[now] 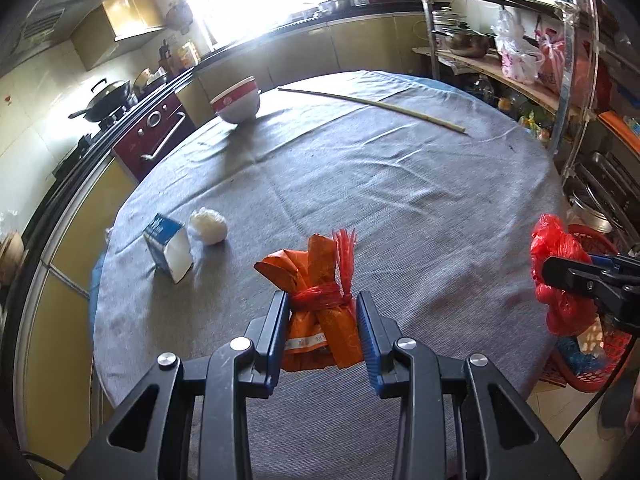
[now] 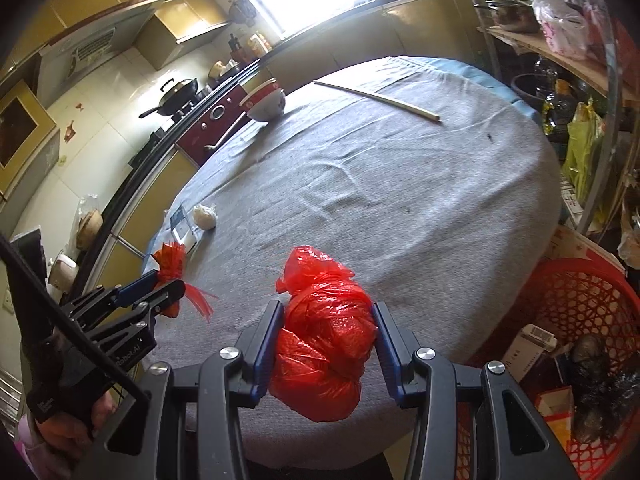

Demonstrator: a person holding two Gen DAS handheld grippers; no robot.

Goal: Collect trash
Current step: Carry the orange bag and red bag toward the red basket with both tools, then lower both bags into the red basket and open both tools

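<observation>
My left gripper [image 1: 322, 312] is shut on an orange wrapper bundle [image 1: 320, 312] tied with red plastic strip, held above the grey tablecloth [image 1: 360, 184]. My right gripper [image 2: 326, 320] is shut on a knotted red plastic bag [image 2: 324, 344], held over the table's near edge. Each gripper shows in the other's view: the right one [image 1: 560, 276] with the red bag [image 1: 556, 248], the left one [image 2: 168, 284] with the bundle [image 2: 170, 260]. A blue-and-white carton [image 1: 168, 246] and a white crumpled ball [image 1: 209, 225] lie on the table's left side.
A red mesh basket [image 2: 580, 292] holding boxes and dark trash stands on the floor at the table's right. A red-rimmed white bowl [image 1: 236, 102] and a long thin stick [image 1: 372, 105] lie at the far side. Metal shelves [image 1: 560, 80] stand right, kitchen counter and stove left.
</observation>
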